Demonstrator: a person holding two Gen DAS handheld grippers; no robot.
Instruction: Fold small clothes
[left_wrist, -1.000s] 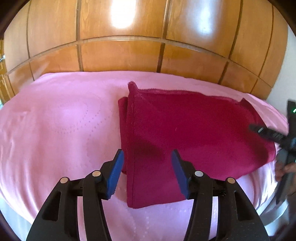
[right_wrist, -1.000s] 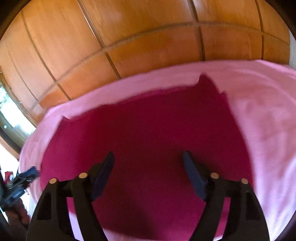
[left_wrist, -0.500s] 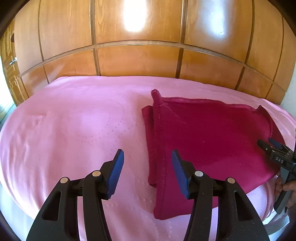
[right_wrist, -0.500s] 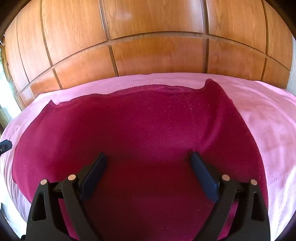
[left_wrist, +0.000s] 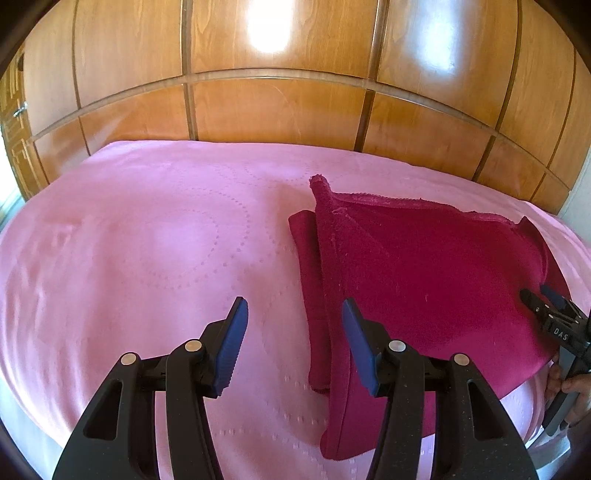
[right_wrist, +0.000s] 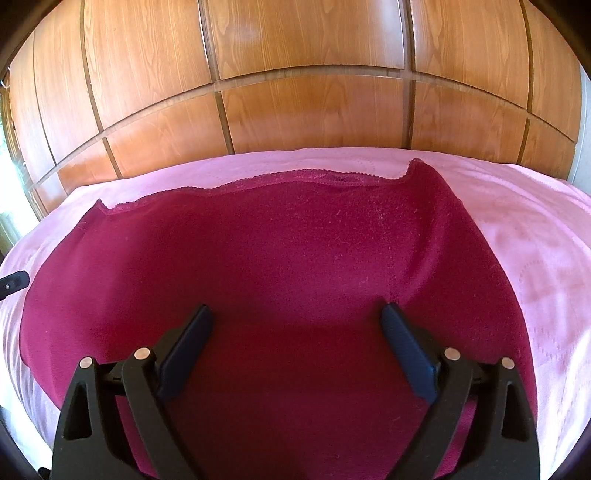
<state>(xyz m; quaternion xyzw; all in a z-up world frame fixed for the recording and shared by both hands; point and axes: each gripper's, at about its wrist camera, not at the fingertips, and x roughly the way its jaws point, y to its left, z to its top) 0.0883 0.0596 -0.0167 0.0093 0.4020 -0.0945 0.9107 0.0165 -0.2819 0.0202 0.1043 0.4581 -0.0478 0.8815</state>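
Note:
A dark red garment (left_wrist: 424, 280) lies folded on the pink bedspread (left_wrist: 147, 251), with a lace-edged hem along its far side. In the left wrist view it sits to the right, its left fold edge near my right finger. My left gripper (left_wrist: 293, 314) is open and empty, above the bedspread just left of the garment. In the right wrist view the garment (right_wrist: 277, 258) fills the middle, and my right gripper (right_wrist: 297, 325) is open and empty, low over it. The right gripper also shows in the left wrist view (left_wrist: 546, 306) at the garment's right edge.
A wooden panelled wardrobe (left_wrist: 280, 103) stands right behind the bed. The bedspread reaches left of the garment. The bed's near edge runs along the bottom of both views. A hand (left_wrist: 569, 384) holds the right gripper at the far right.
The left gripper has swung left, off the garment and over the bedspread. The right gripper has drawn back and steadied over the garment. Both stay open.

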